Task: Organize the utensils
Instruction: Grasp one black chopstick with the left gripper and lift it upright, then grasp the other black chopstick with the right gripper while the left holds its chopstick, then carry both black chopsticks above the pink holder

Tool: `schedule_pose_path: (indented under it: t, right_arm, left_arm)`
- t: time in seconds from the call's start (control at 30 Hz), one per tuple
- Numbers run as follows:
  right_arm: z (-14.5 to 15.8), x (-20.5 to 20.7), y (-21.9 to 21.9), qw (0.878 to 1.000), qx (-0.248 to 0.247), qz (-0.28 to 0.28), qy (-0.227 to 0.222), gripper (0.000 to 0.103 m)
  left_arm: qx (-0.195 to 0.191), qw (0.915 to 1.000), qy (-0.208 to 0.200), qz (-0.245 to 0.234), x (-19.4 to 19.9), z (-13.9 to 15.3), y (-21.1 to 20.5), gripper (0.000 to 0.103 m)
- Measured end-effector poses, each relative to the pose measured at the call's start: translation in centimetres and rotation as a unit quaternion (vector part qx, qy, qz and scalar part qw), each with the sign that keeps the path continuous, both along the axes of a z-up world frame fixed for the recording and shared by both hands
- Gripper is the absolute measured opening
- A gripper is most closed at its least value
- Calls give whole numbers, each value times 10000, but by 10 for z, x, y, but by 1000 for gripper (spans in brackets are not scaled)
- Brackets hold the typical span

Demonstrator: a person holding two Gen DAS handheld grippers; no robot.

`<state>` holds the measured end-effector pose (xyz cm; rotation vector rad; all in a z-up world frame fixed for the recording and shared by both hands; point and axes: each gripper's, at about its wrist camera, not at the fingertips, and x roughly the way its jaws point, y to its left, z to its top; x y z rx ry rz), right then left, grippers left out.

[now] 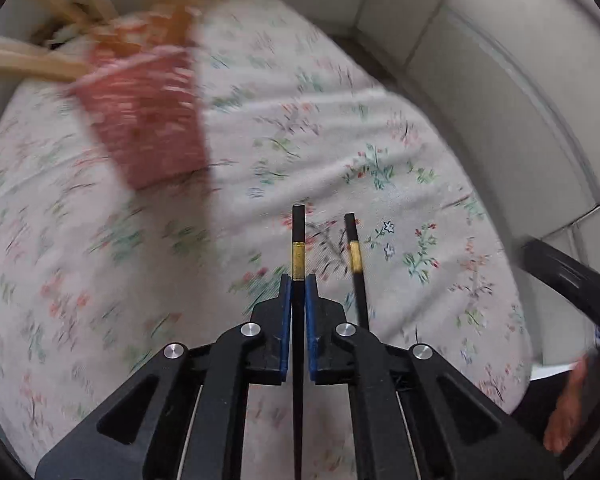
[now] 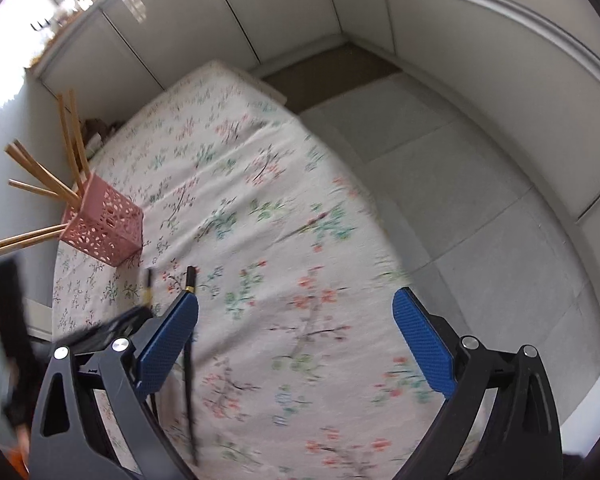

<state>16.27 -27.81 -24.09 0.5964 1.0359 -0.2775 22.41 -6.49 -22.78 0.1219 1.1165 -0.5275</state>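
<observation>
Black chopstick with gold band (image 1: 298,256) pinched between blue pads (image 1: 286,320) of left gripper (image 1: 298,292), tip jutting forward above floral tablecloth (image 1: 260,128). Second black chopstick (image 1: 356,260) just right of the pinched one, outside the pads; whether held or lying on the cloth cannot be told. Pink perforated holder (image 2: 108,228) near far left of cloth, upright, wooden chopsticks (image 2: 40,176) fanning out of its top. Right gripper (image 2: 296,336) spread wide, nothing between its pads, black chopsticks passing just beside its left finger (image 2: 168,344). White cabinet panels (image 2: 480,92) and pale floor (image 2: 480,208) around the table.
</observation>
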Motion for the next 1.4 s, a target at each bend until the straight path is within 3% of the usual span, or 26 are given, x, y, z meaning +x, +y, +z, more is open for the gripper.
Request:
schedule_pose_path:
  t: [0.03,0.23,0.3,0.4,0.47,0.5,0.63,0.73,0.8,0.93,1.23,1.4]
  right_arm:
    - [-3,10,9,9999,-14,79,143,92]
    - [-26,70,70,9915,-690,657,882,64]
    - [-37,80,81,9892,-692,672,1102,61]
    - [-37,82,95,9872,-1014,688,1025,56]
    - [-35,77,103,9849,-1201,851,909,18]
    - [-35,75,104,9844,-1177,967,880,11]
    - [-30,58,94,9908,-647,1024,604,7]
    - [-6,30,90,9921,-605,1077,-208,7]
    - [20,3,92,9865,-733,1137,-927,7]
    - [65,-34,93,9690,-1044,1203,-1891,7]
    - [147,-62,76,9499,-987,1089,-2757,7]
    - [196,-58,70,9354,-864,1083,-3253,7]
  left_arm:
    - [-58,9998,-171,66,-9,7,15,6]
    - [-332,9951,-885,304,-43,55,58,6]
    - [-447,9930,-1019,401,-55,72,68,6]
    - [-630,9902,-1143,487,-62,86,81,6]
    - [-745,9888,-1184,525,-68,94,88,6]
    - [-786,9884,-1182,541,-67,96,91,6]
    - [-964,9860,-1188,660,-66,101,98,6]
    - [-1163,9821,-1261,774,-69,107,102,6]
    - [-1308,9797,-1291,800,-72,112,103,6]
    - [-1442,9730,-1578,873,-83,130,100,6]
    - [-1633,9600,-2129,802,-88,193,94,6]
    - [-1670,9462,-2597,964,-68,236,91,6]
